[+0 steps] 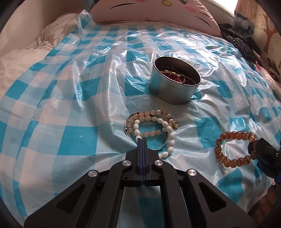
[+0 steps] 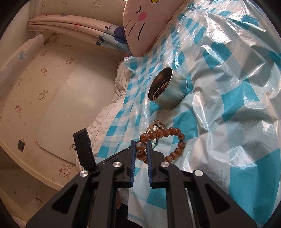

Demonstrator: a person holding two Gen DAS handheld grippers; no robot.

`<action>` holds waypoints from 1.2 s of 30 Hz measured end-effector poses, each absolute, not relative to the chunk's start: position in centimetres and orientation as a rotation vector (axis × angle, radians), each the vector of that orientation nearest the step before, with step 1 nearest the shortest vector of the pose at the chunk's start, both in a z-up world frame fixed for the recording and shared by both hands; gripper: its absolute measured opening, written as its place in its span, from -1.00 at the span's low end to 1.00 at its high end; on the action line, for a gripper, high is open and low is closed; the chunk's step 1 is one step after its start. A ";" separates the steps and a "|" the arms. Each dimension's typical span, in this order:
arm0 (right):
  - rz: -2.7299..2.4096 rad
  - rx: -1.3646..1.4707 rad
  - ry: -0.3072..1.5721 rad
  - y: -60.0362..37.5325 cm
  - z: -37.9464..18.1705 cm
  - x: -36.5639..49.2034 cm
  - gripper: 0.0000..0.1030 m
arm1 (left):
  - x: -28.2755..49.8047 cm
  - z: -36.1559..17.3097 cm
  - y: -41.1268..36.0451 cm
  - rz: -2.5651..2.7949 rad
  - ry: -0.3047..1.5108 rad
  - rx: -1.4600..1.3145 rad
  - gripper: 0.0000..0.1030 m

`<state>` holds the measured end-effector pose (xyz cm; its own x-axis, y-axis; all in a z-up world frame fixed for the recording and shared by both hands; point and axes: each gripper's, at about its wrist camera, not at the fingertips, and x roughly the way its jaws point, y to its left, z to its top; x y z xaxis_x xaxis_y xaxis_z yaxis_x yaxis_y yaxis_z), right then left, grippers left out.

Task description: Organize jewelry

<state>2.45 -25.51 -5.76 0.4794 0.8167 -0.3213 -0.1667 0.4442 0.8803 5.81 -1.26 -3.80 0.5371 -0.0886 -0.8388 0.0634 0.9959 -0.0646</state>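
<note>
My left gripper is shut, its tips resting among a pile of bracelets: a white oval-bead bracelet, a pale pink round-bead bracelet and a thin metal bangle. I see nothing between its pads. My right gripper is shut on an amber bead bracelet, which lies on the sheet; in the left wrist view this gripper holds the right side of the amber bracelet. A round metal tin stands open behind the pile with a gold chain and something red inside; it also shows as the tin beyond the pale bracelets.
Everything lies on a crinkled blue-and-white checked plastic sheet spread over a bed. A pink cat-face pillow is at the back, a white quilt at the left, a black bag at the back right. A cream headboard borders the bed.
</note>
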 end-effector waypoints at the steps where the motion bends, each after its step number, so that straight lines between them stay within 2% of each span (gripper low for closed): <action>1: 0.713 0.904 0.858 -25.5 -5.8 2.5 -0.75 | 5.5 -3.5 -1.0 -0.107 0.987 -0.049 -1.00; 8: 0.724 0.936 0.844 -25.9 -6.0 2.5 -0.75 | 3.4 -1.4 1.0 -0.179 0.886 -0.179 -1.00; 13: 0.725 0.936 0.857 -25.8 -6.2 2.6 -0.75 | 4.4 -2.4 1.3 -0.169 0.930 -0.181 -1.00; 24: 0.732 0.934 0.879 -25.4 -6.4 2.9 -0.75 | 7.2 -4.9 -1.9 -0.051 1.016 0.052 -0.82; 26: 0.734 0.934 0.882 -25.4 -6.5 2.9 -0.74 | 7.1 -4.8 -2.2 -0.060 1.013 0.073 -0.72; 28: 0.732 0.935 0.879 -25.4 -6.4 2.9 -0.74 | 6.9 -4.7 -2.5 -0.084 1.013 0.074 -0.48; 30: 0.733 0.939 0.873 -25.4 -6.4 2.8 -0.74 | 6.9 -4.9 -2.7 -0.086 1.019 0.084 -0.45; 32: 0.734 0.940 0.870 -25.4 -6.5 2.8 -0.74 | 7.1 -5.0 -2.6 -0.074 1.030 0.081 -0.49; 33: 0.734 0.941 0.868 -25.5 -6.5 2.8 -0.74 | 7.1 -5.0 -2.4 -0.058 1.030 0.075 -0.72; 34: 0.734 0.942 0.867 -25.5 -6.5 2.8 -0.74 | 7.2 -5.0 -2.0 -0.061 1.030 0.055 -0.84; 36: 0.734 0.945 0.867 -25.7 -6.5 2.7 -0.74 | 7.1 -4.8 -1.3 -0.085 1.033 0.016 -0.88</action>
